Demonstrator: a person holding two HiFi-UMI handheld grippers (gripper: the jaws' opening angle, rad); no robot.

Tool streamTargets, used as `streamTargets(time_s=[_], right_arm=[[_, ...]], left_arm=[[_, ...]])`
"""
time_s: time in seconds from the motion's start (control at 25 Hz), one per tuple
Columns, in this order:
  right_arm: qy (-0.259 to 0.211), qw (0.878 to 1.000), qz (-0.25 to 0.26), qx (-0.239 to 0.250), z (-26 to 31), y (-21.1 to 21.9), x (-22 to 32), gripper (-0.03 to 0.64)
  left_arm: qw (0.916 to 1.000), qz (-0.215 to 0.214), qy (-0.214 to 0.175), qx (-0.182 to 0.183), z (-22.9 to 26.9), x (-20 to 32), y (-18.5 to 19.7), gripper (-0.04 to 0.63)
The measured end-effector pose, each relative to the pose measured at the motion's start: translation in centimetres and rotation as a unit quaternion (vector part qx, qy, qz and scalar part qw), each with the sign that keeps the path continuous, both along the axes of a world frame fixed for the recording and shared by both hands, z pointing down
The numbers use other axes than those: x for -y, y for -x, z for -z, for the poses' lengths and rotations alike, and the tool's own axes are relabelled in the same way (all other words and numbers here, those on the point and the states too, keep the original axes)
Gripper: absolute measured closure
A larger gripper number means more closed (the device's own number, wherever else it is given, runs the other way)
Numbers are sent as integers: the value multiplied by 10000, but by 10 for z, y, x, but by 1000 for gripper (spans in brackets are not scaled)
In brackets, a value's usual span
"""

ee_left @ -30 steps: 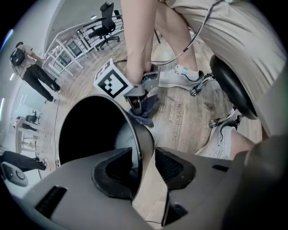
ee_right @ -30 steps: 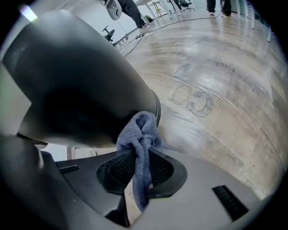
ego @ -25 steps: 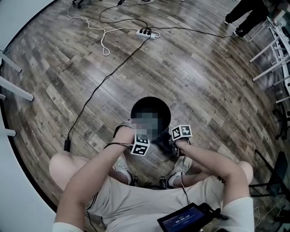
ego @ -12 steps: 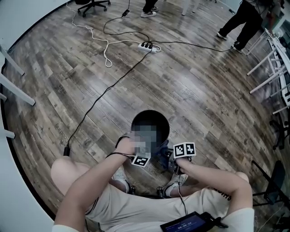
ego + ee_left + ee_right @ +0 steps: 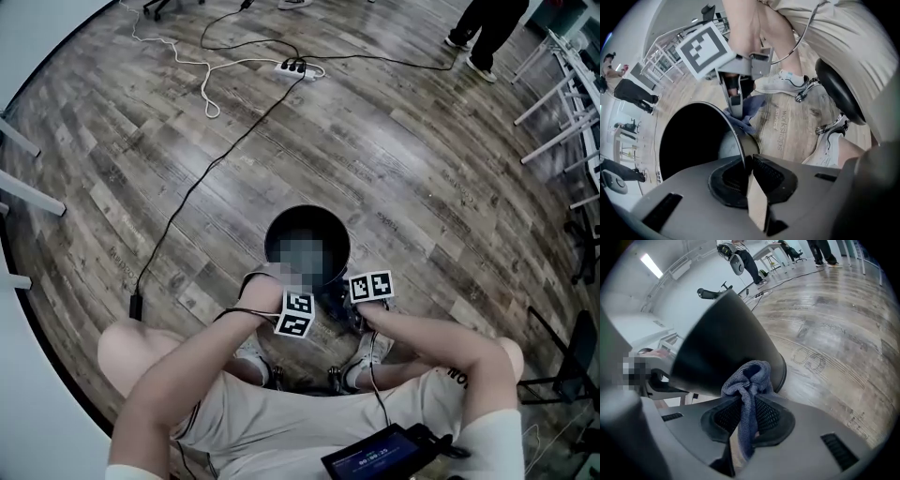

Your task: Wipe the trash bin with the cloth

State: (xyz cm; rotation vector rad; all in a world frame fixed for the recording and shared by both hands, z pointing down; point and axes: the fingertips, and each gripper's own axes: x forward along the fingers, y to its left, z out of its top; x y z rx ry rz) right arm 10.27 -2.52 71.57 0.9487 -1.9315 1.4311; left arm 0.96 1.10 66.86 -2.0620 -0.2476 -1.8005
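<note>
The trash bin (image 5: 323, 217) stands on the wooden floor (image 5: 422, 169), well in from its left edge, at the person's shoes (image 5: 251, 349). The left gripper (image 5: 747, 164), its jaws having just been closing, pinches the thin rim; the right gripper (image 5: 747, 404) clenches the limp cloth (image 5: 750, 378) at the outer wall. The bin looks light and skid-prone, so the rim seems the steadying hold.

Wood-plank floor (image 5: 394, 169), grey-brown. Black trash bin (image 5: 305, 220) stands on it, mouth up. Well beyond it lies a white power strip (image 5: 298, 67); black cable (image 5: 202, 178) and white cable (image 5: 202, 70) trail across the boards.
</note>
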Motion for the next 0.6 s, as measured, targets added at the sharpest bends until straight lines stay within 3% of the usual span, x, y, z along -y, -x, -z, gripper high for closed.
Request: streamTargets(time_s=[0.4,0.6], right_arm=[[187,9994,-171,-216,-111,-4,7,557],[123,9985,-414,-326,-130,-4,7,557]], left_arm=[[9995,304,41,-60,4,3,-10,557],[9993,374,34,-53,3,3,-12,557]])
